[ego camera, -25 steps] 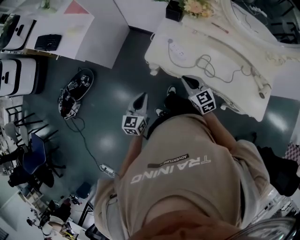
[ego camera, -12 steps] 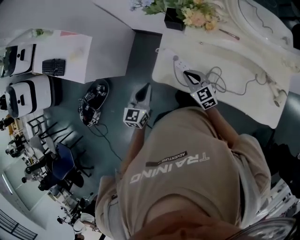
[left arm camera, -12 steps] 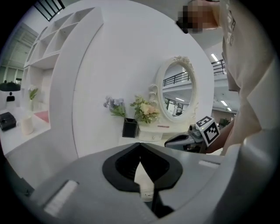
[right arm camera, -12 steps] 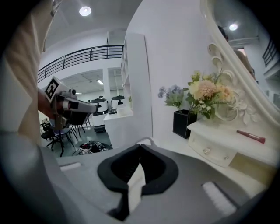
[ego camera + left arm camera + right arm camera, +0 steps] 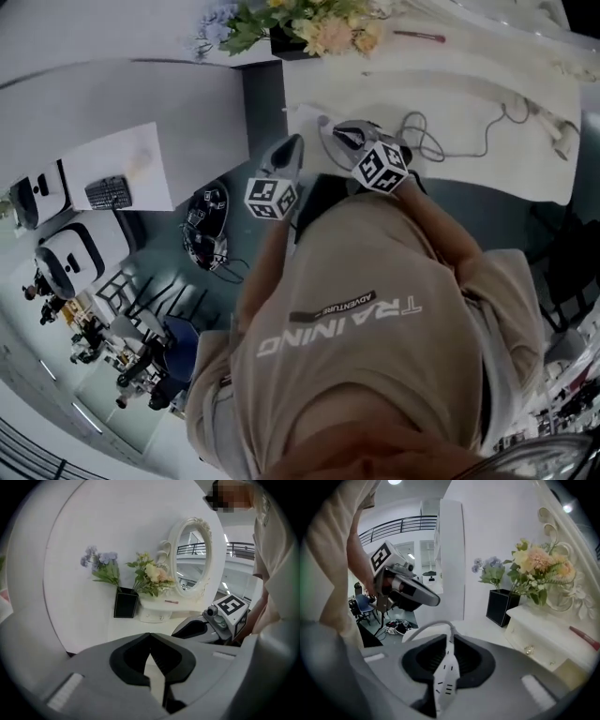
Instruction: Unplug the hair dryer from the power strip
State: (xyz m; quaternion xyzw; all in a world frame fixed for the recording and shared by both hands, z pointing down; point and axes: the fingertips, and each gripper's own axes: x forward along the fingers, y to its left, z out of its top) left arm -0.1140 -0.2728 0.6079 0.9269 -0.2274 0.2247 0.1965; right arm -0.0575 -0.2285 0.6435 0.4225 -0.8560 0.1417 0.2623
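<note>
The white power strip lies on the white dressing table, its cord curving off to the left. My right gripper hangs just above the strip. Its jaws are opening and stand a narrow slit apart, with the strip showing through below them and nothing held. A looped grey cable runs right to the hair dryer at the table's far end. My left gripper is shut and empty at the table's left edge, beside the right gripper.
A black vase of flowers and an oval mirror stand at the back of the table, with a small drawer box and a red stick. Left is a white desk with a keyboard. Black gear lies on the floor.
Both grippers have moved forward to the dressing table. The right one now hangs over the power strip and the left one has come up to the table's left edge.
</note>
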